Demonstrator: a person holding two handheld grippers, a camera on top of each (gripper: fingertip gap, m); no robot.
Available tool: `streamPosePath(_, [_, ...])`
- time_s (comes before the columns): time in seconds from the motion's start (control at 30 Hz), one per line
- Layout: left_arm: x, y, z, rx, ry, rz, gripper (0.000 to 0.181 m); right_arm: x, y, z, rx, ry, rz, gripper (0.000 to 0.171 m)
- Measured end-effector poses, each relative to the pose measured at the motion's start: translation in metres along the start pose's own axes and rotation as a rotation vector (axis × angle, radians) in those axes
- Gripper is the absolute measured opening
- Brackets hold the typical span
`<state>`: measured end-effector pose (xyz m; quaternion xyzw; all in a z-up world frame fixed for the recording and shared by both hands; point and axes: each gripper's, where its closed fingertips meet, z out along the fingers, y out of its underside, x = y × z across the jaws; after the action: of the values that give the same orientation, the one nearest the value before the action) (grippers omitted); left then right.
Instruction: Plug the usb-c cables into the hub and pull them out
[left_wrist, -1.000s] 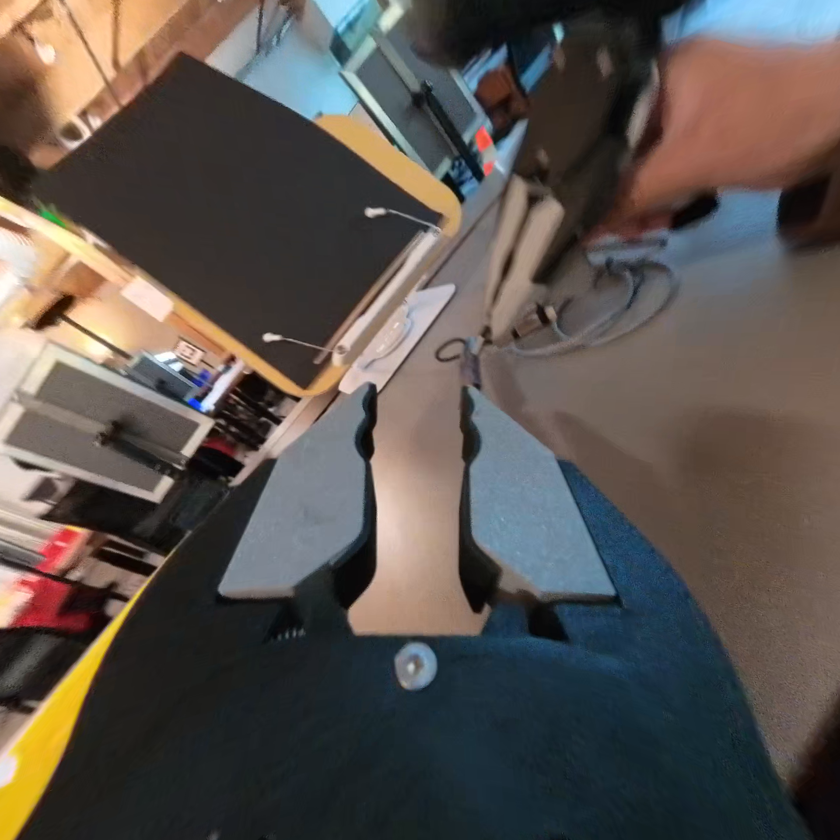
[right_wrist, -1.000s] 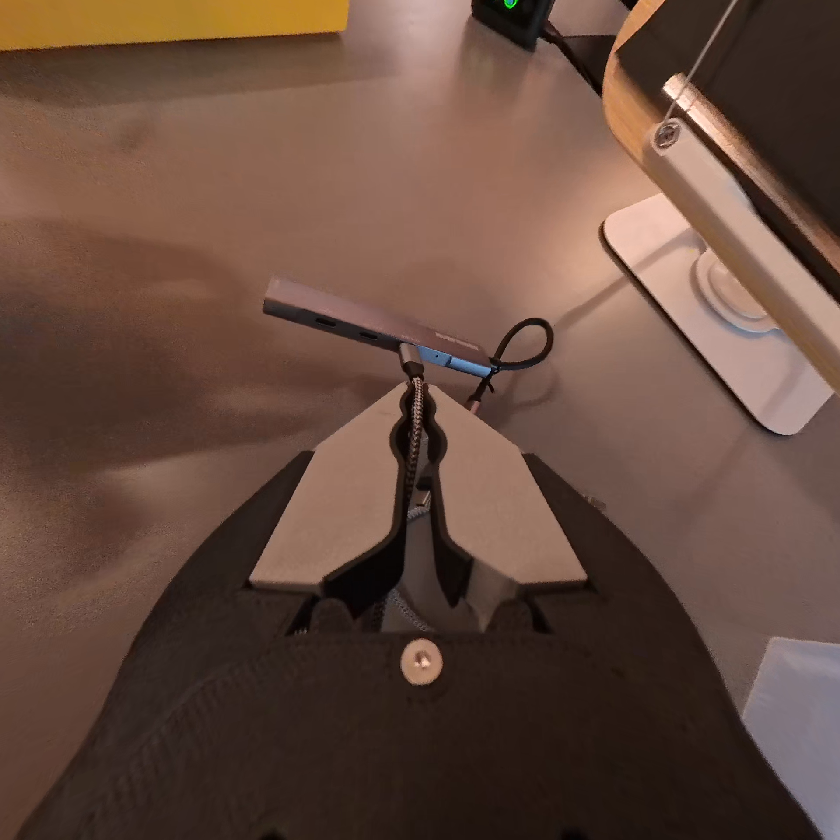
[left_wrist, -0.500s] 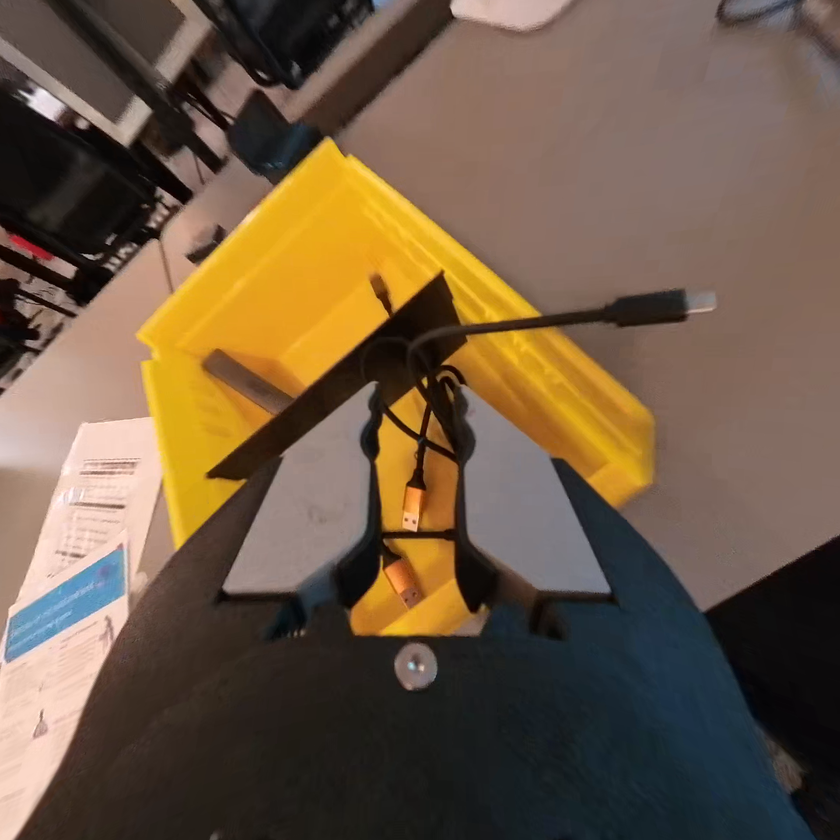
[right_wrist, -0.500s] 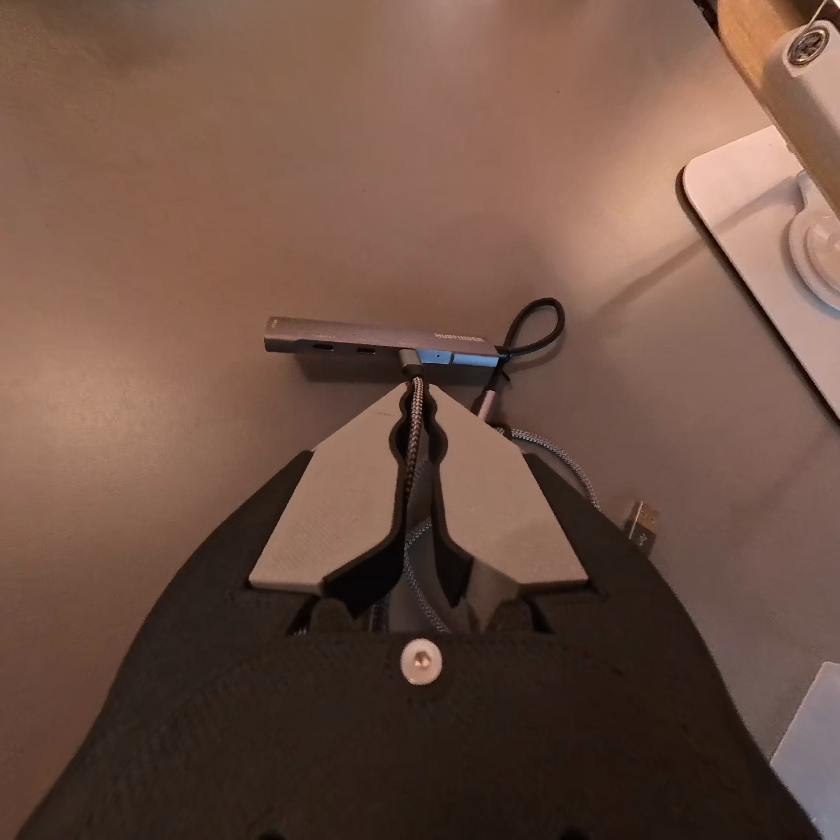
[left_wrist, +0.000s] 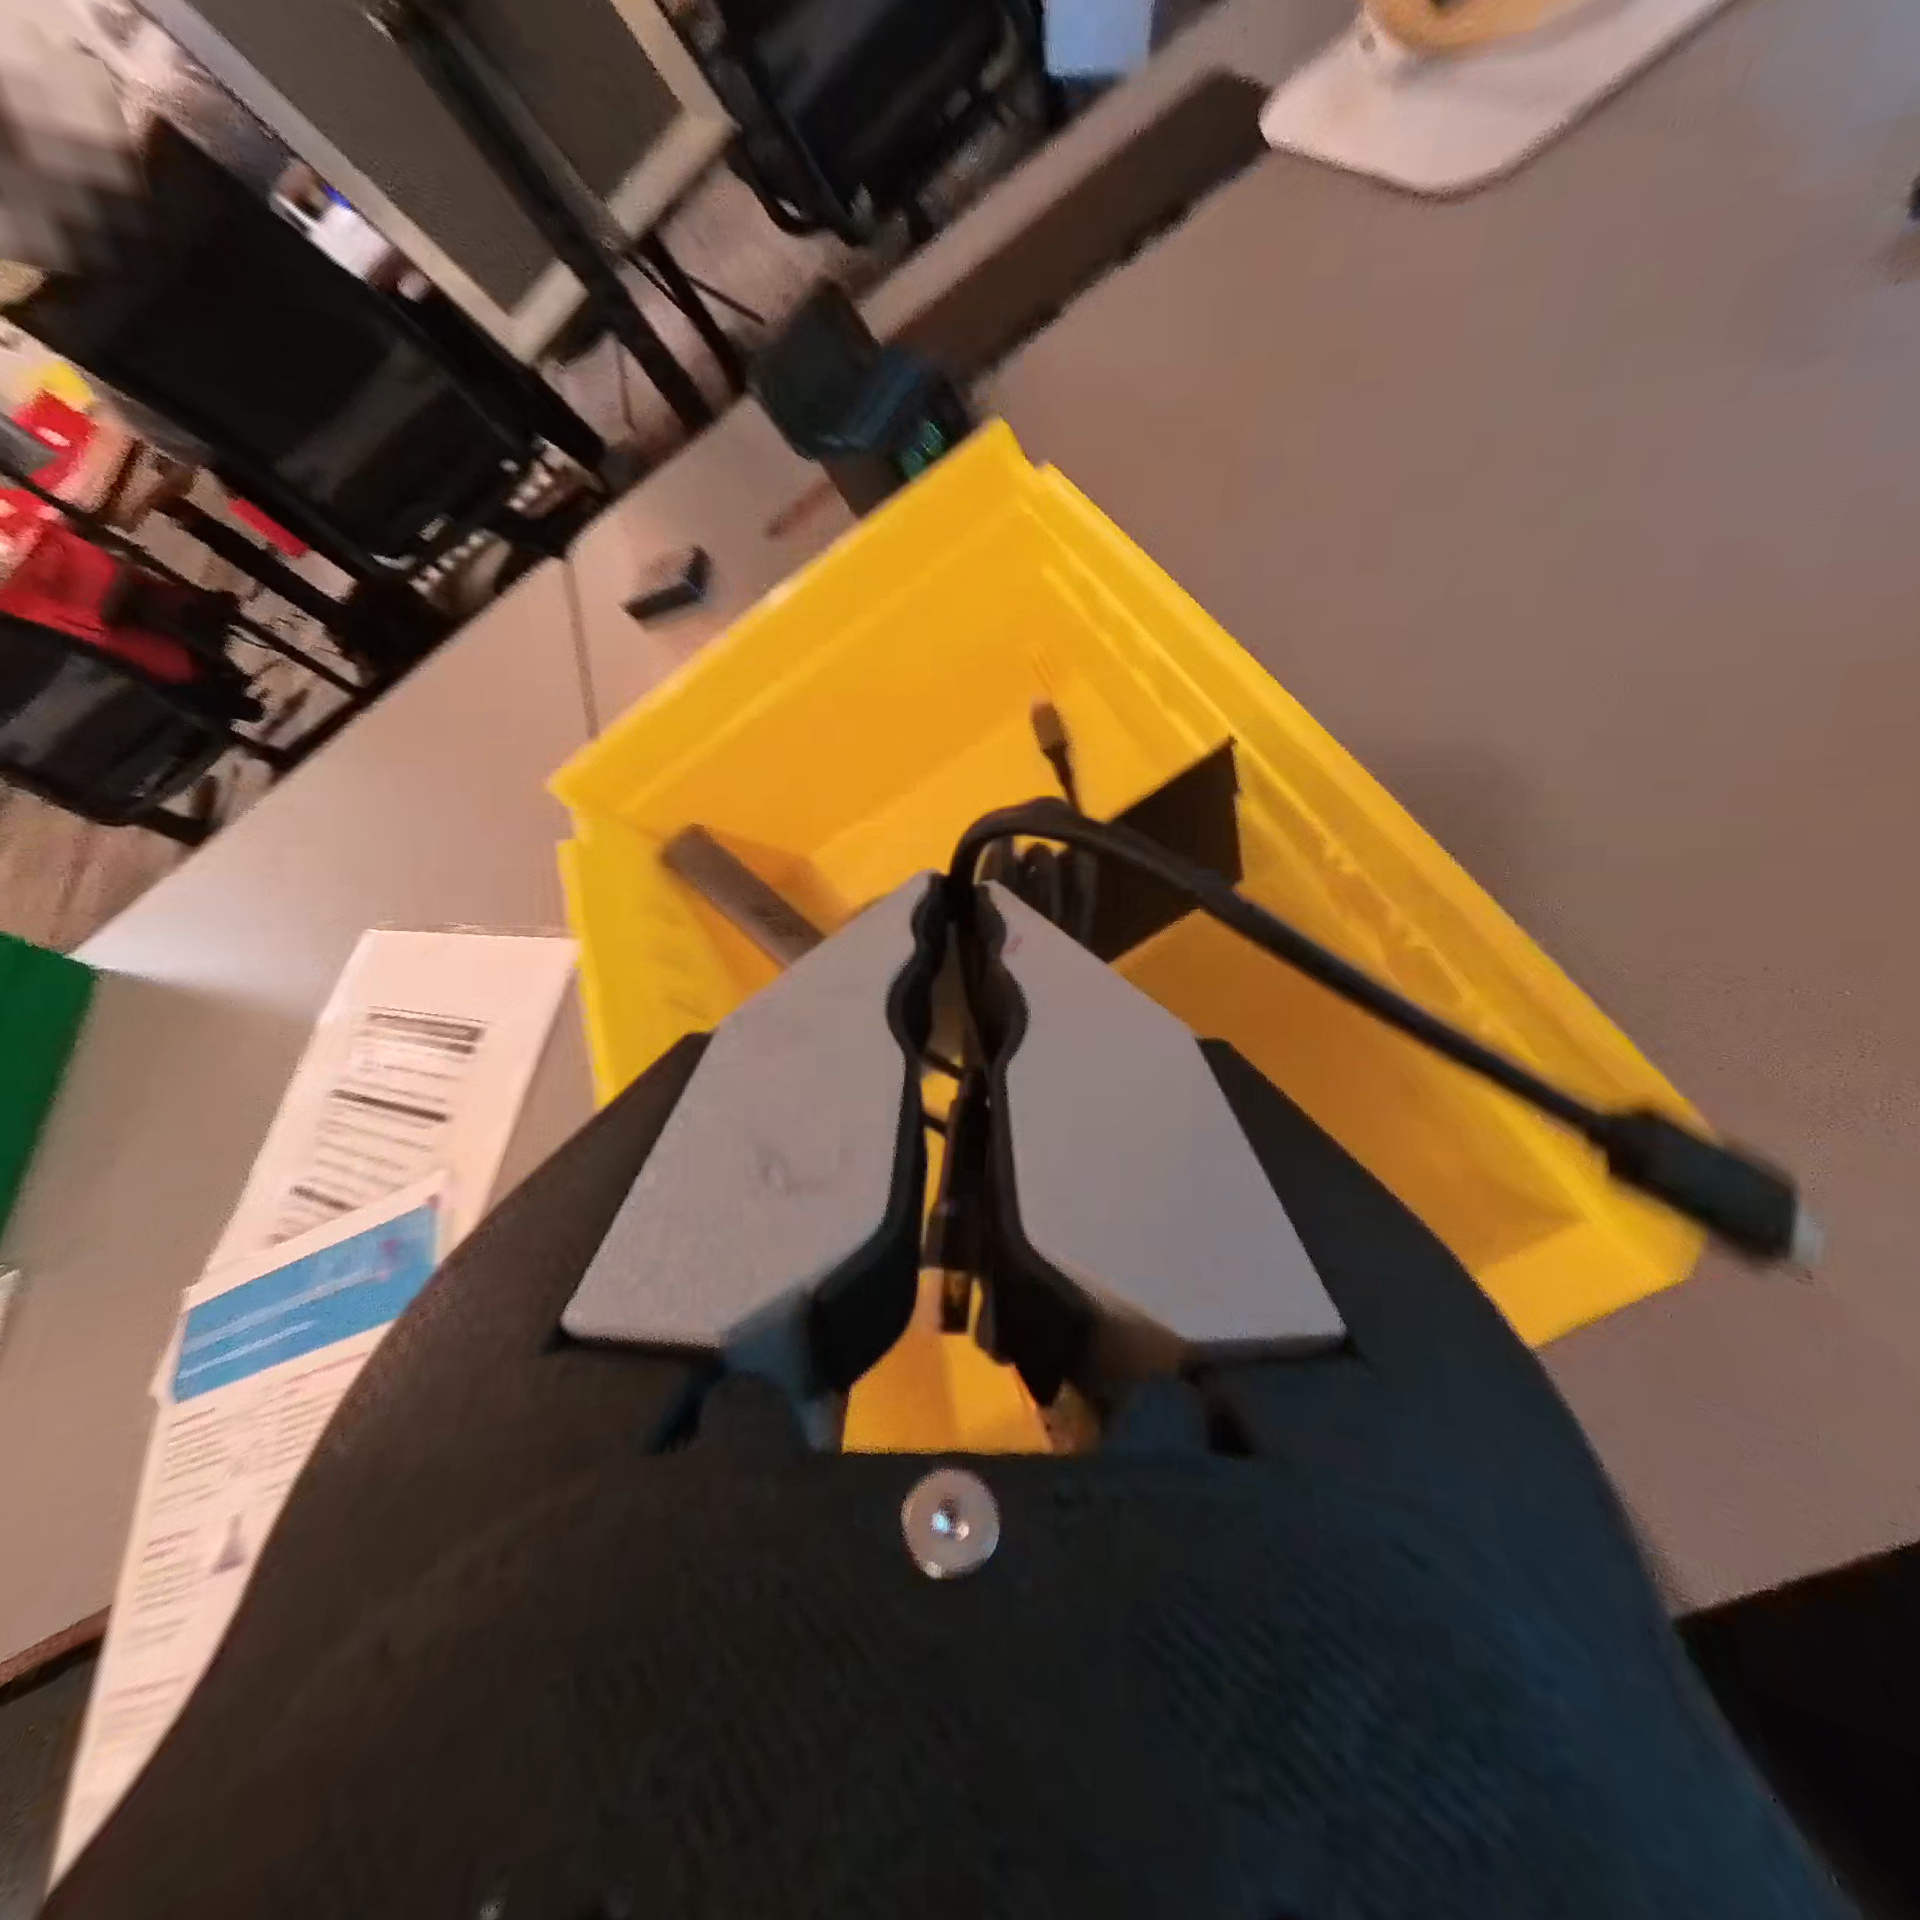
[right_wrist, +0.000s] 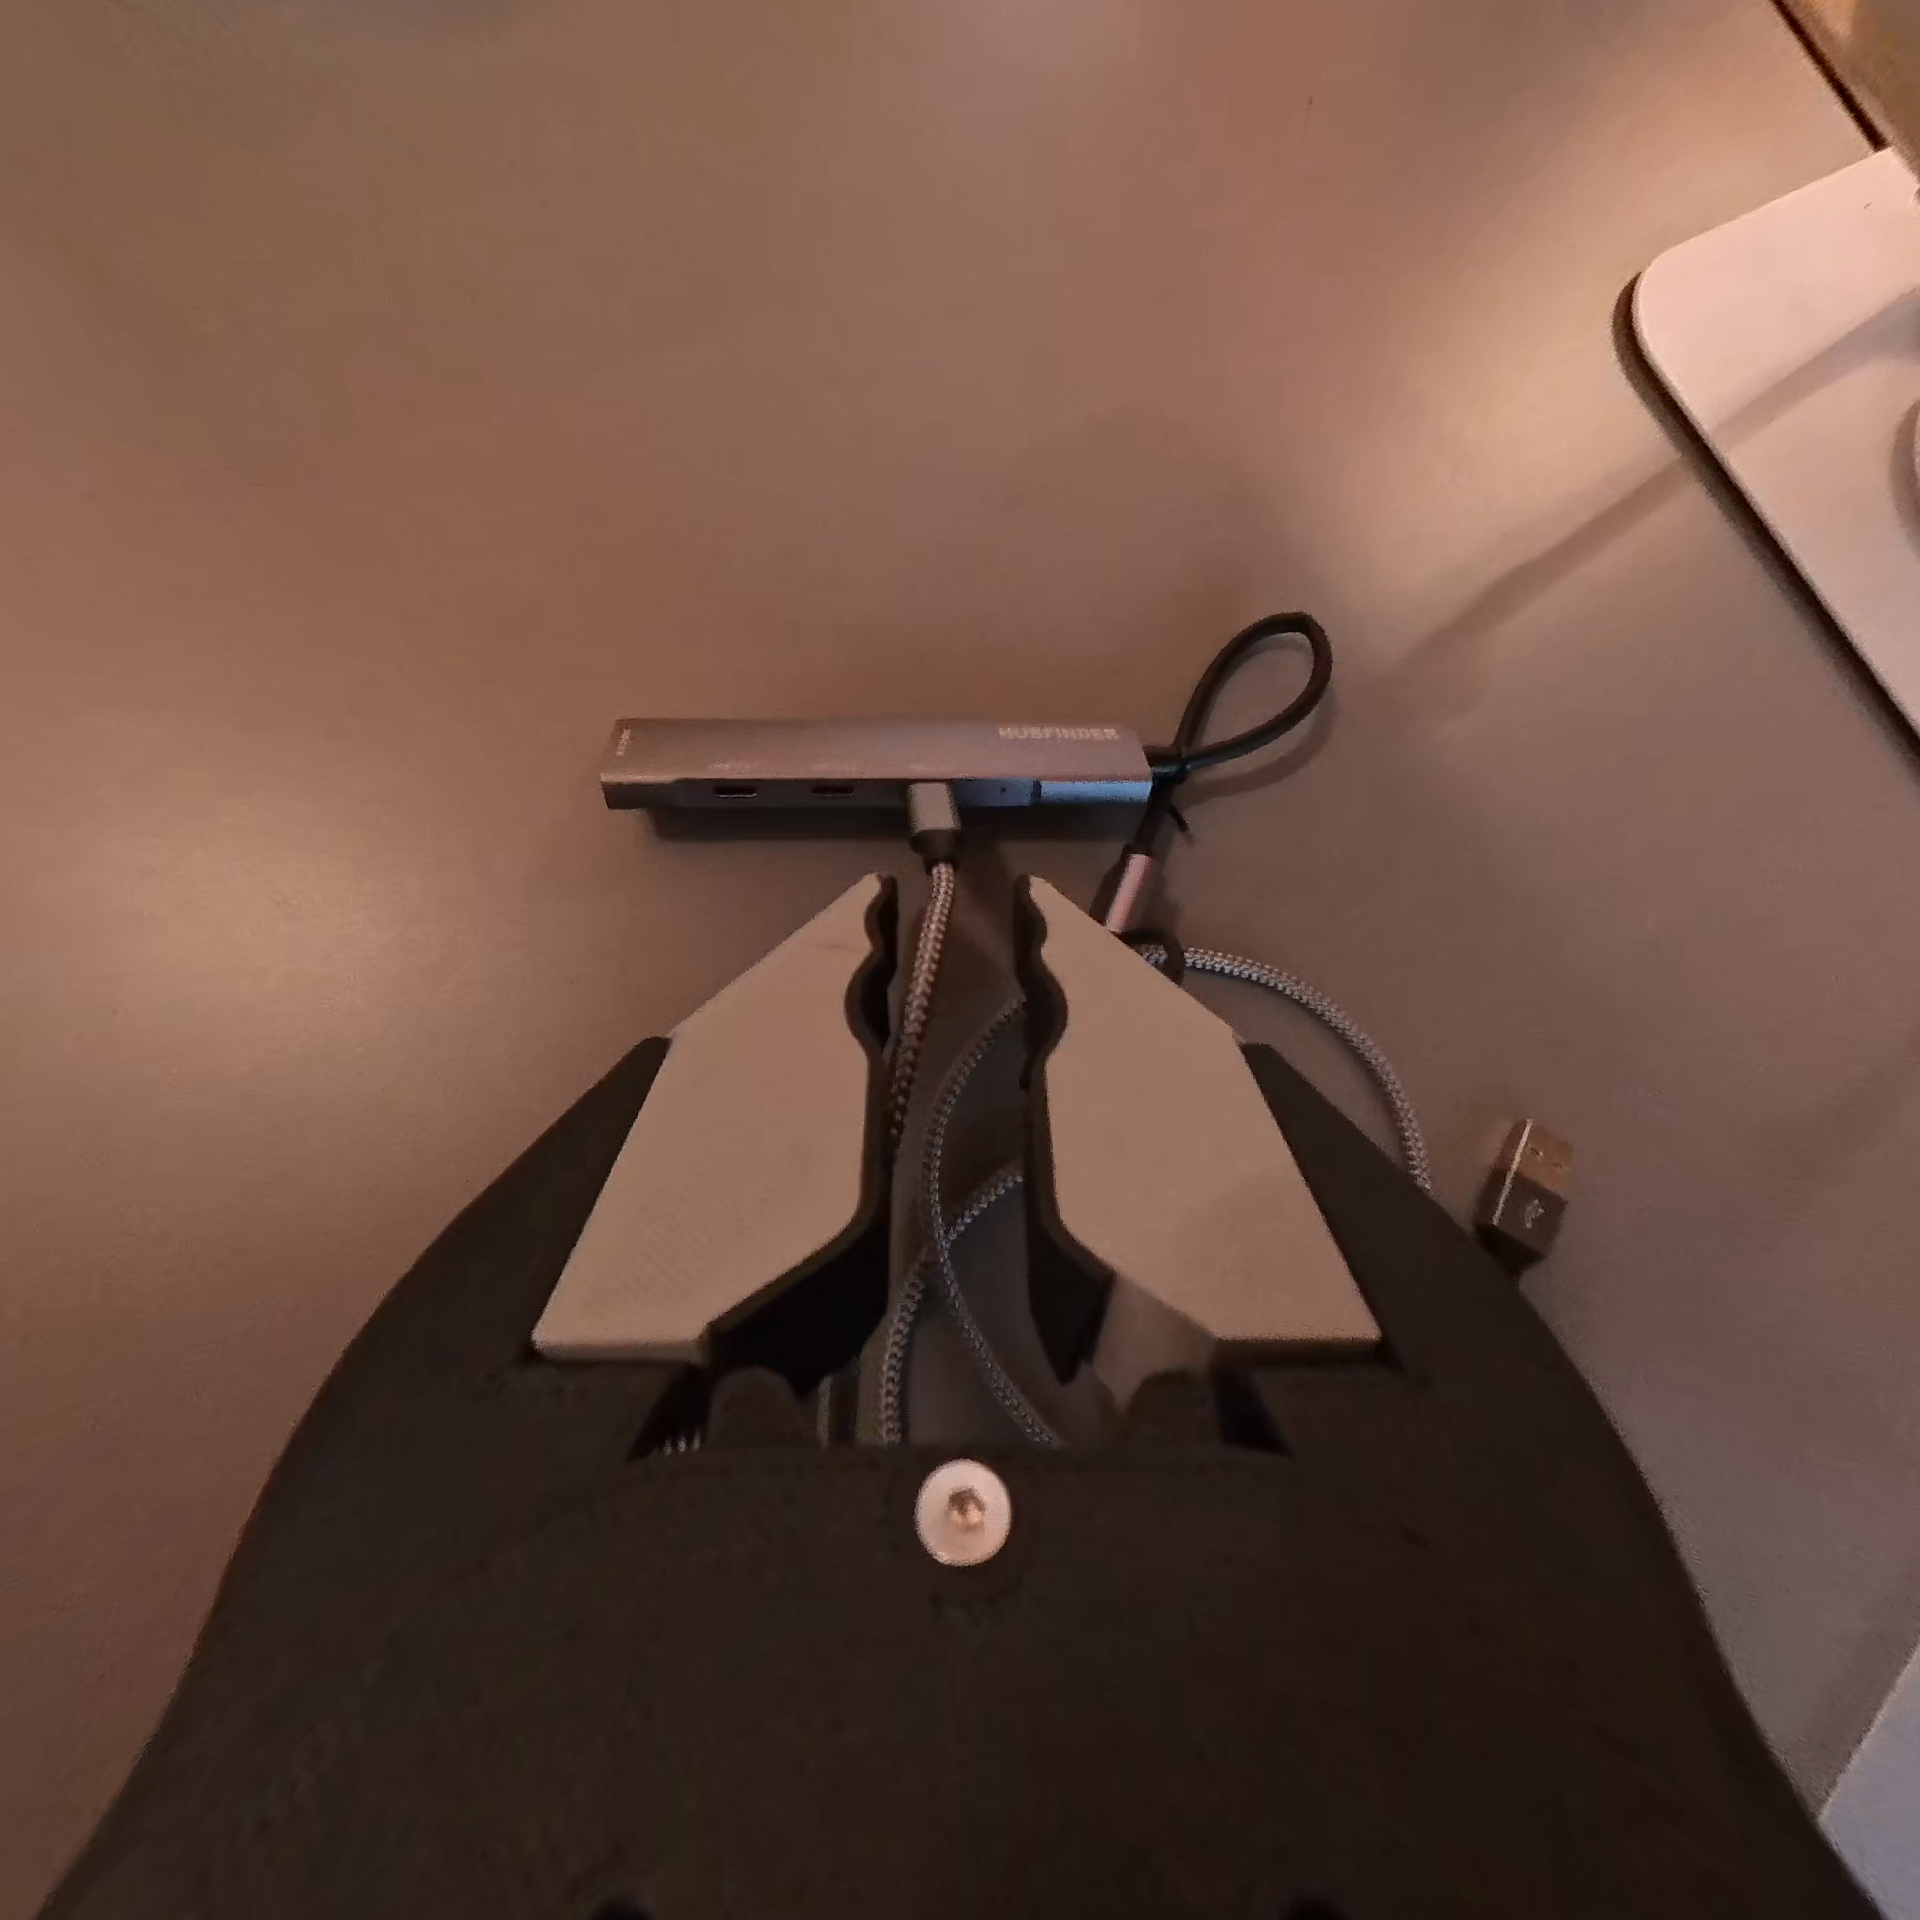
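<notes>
In the right wrist view a grey hub (right_wrist: 878, 764) lies flat on the table with a braided grey cable (right_wrist: 930, 935) plugged into its near side. My right gripper (right_wrist: 951, 894) is open just behind the hub, with the braided cable running loose between the fingers. The hub's own short black cable (right_wrist: 1262, 686) loops at its right end. In the left wrist view my left gripper (left_wrist: 961, 894) is shut on a black cable (left_wrist: 1340, 997) above a yellow bin (left_wrist: 1340, 831). The cable's plug (left_wrist: 1704, 1195) sticks out to the right.
A second grey hub (left_wrist: 743, 894) and a black divider (left_wrist: 1184, 831) sit in the yellow bin. Papers (left_wrist: 343, 1174) lie left of the bin. A white stand base (right_wrist: 1787, 436) sits right of the hub. A grey USB-A plug (right_wrist: 1522, 1195) lies at right. Spacing between my two grippers at the tips: around 40 cm.
My right gripper has opened and let go of the braided cable, and the hub now lies flat. My left gripper swung to the yellow bin and shut on the black cable.
</notes>
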<state>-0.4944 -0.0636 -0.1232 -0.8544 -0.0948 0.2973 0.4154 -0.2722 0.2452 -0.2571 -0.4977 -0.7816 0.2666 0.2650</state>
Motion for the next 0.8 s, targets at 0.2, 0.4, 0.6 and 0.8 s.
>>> streamPosePath(0.2, [-0.051,-0.05,-0.056,0.158,-0.143,-0.061,0.001,-0.003,0.0,-0.001,-0.007,-0.006,-0.012,0.032])
streamPosePath(0.4, [0.006,-0.114,-0.088,0.373,-0.045,0.003,0.001,-0.005,-0.015,-0.014,0.104,-0.063,0.026,0.051])
streamPosePath(0.6, [0.14,-0.171,-0.082,0.512,0.178,0.187,0.002,-0.002,-0.037,-0.034,0.259,-0.062,0.033,0.059])
streamPosePath(0.8, [0.239,-0.192,-0.036,0.526,0.31,0.289,0.002,0.006,-0.049,-0.051,0.359,0.003,0.012,0.063])
